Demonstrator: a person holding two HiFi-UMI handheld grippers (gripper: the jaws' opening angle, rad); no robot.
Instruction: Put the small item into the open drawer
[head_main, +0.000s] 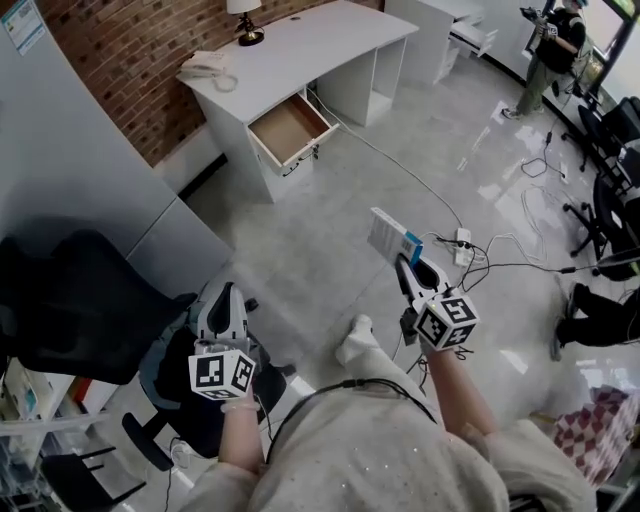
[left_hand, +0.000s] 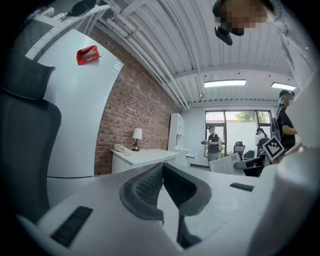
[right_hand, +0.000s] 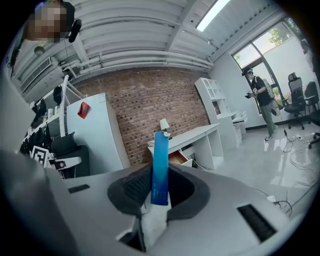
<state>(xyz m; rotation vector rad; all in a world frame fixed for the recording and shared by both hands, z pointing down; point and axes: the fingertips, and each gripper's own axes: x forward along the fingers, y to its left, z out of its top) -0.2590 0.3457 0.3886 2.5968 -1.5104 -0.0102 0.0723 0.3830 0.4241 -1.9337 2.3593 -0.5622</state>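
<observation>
My right gripper (head_main: 405, 262) (right_hand: 160, 186) is shut on a small flat box (head_main: 392, 238) (right_hand: 160, 167), white with a blue edge, and holds it up over the floor. Well ahead, the white desk (head_main: 300, 45) (right_hand: 200, 134) has its drawer (head_main: 290, 128) (right_hand: 178, 158) pulled open, showing an empty wooden bottom. My left gripper (head_main: 222, 292) (left_hand: 161, 167) hangs lower left over a black office chair; its pads meet at the tips with nothing between them.
A lamp (head_main: 243, 20) and a telephone (head_main: 205, 68) sit on the desk. A power strip (head_main: 463, 247) and cables lie on the grey floor to the right. Black office chair (head_main: 70, 300) stands at my left. Another person (head_main: 555, 50) stands far right.
</observation>
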